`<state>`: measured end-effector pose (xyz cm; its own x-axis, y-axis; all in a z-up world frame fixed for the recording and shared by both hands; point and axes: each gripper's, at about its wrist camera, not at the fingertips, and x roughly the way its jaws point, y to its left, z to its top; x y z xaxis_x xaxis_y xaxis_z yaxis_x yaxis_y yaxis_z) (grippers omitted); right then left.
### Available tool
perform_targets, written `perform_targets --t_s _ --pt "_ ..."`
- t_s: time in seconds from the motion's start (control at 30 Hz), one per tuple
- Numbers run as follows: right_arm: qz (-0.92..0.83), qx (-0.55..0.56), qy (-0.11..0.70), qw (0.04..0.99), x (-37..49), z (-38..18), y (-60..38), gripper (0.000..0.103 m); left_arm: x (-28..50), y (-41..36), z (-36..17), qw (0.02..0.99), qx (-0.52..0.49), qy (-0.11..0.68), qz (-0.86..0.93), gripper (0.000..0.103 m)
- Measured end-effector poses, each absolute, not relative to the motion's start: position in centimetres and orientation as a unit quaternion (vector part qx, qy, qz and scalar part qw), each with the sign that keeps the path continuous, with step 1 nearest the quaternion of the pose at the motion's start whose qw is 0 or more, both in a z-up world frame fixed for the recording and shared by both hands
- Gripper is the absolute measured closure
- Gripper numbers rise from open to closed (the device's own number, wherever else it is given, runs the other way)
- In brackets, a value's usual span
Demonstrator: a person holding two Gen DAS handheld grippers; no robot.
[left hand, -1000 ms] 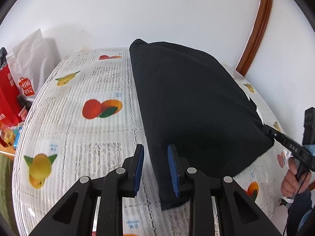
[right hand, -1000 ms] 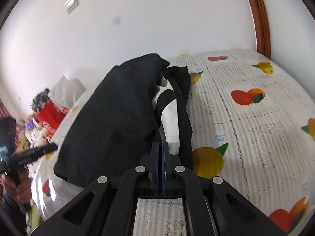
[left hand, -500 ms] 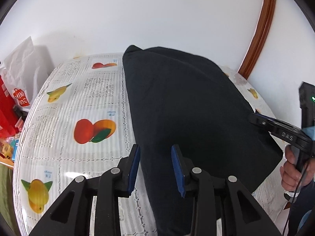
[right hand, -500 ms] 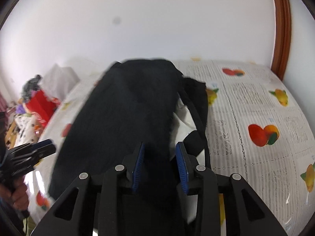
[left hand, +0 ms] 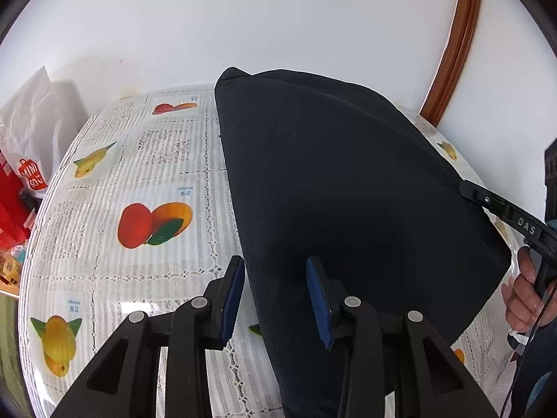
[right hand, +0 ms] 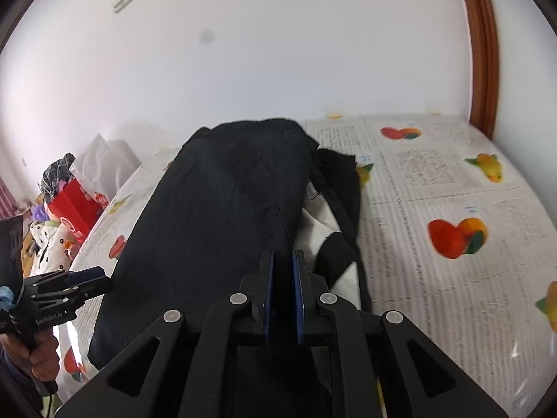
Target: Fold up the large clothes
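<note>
The left gripper (left hand: 275, 296) was held low with its jaws spread wide, while the right gripper (right hand: 282, 287) had its jaws drawn near together, a narrow gap showing between the blue pads (right hand: 268, 291).

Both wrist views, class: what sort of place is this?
Probably a room in a home: a table under a fruit-print tablecloth, a Miniso shopping bag beside it, and a black garment spread for folding.

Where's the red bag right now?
The red bag sits off the table's left edge in the right wrist view, beside a white plastic bag, left of the black garment.
</note>
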<state>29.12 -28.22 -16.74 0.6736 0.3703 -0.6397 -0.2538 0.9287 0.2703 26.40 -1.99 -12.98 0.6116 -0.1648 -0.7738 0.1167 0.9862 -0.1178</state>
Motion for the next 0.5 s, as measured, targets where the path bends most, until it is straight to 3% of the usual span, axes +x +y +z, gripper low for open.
perform_targets --t_s 0.37,0.5 --pt "0.126 0.020 0.371 0.920 28.2 -14.4 -28.8 0.091 25.3 -1.5 -12.4 0.899 -0.026 0.430 -0.078 0.069" --pt "0.133 0.013 0.379 0.916 31.2 -12.6 -28.0 0.067 26.0 -1.0 -11.4 0.905 -0.025 0.420 -0.070 0.069"
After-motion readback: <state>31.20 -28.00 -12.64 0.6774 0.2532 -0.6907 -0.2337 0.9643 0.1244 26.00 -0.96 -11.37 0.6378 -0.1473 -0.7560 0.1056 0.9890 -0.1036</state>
